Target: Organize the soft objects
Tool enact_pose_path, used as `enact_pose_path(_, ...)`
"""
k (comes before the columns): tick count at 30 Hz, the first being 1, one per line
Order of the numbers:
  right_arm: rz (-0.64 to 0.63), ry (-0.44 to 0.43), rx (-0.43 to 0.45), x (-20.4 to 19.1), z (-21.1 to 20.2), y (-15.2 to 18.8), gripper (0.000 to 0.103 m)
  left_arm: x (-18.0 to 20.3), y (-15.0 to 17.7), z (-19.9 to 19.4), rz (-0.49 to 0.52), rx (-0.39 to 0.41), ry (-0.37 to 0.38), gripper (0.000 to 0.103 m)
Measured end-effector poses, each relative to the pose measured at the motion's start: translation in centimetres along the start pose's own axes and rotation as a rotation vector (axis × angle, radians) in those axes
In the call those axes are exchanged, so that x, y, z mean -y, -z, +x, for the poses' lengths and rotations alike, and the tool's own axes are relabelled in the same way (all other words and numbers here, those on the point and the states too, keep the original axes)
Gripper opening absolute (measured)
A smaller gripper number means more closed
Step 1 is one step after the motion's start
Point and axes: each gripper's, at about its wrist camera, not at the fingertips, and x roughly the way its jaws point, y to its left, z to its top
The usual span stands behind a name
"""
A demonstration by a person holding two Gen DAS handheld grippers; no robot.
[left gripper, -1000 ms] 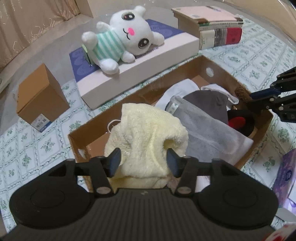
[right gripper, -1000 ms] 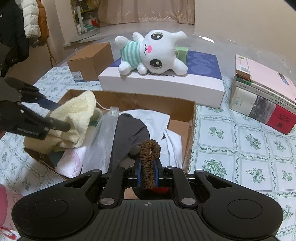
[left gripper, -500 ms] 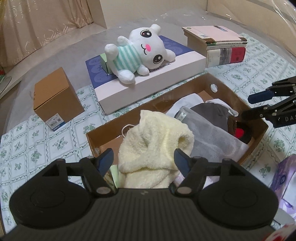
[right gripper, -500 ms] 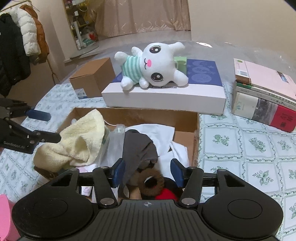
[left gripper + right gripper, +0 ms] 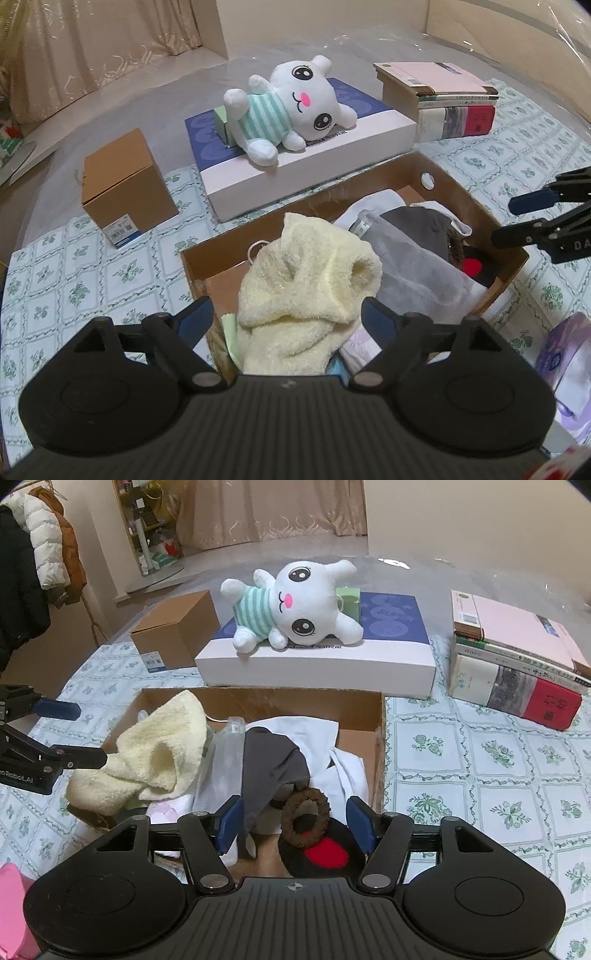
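An open cardboard box (image 5: pixel 436 177) (image 5: pixel 266 698) holds soft items: a pale yellow towel (image 5: pixel 310 273) (image 5: pixel 155 753), grey cloths (image 5: pixel 413 258) (image 5: pixel 273 760), white fabric (image 5: pixel 295 727), a brown scrunchie (image 5: pixel 306 818) and a black and red item (image 5: pixel 325 853). My left gripper (image 5: pixel 286 319) is open and empty, just above the near end of the towel. My right gripper (image 5: pixel 295 821) is open and empty, with the scrunchie lying in the box between its fingers. A white plush bunny (image 5: pixel 291 110) (image 5: pixel 291 605) lies on a flat white and blue box (image 5: pixel 306 155) (image 5: pixel 317 657).
A small closed brown carton (image 5: pixel 125 184) (image 5: pixel 177 631) stands left of the flat box. A stack of books (image 5: pixel 443 99) (image 5: pixel 517 657) stands to the right. A purple packet (image 5: pixel 565 350) lies at the right edge, and something pink (image 5: pixel 11 904) at the lower left.
My left gripper opened and let go of the yellow towel, then drew back. My right gripper opened and released the brown scrunchie into the box, then lifted back.
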Motion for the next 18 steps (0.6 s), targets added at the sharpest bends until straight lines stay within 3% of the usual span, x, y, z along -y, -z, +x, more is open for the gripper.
enact_pose_path(13,-0.018,0.034,0.002,-2.3,-4.5,0.6,0.065,0.3,1.3,-5.1,-0.106,0.056,-0.031,0.103)
enact_pose_path(18,-0.024,0.036,0.011,-3.4,-6.7,1.1,0.066,0.1,1.9,-7.7,-0.167,0.092,-0.042,0.103)
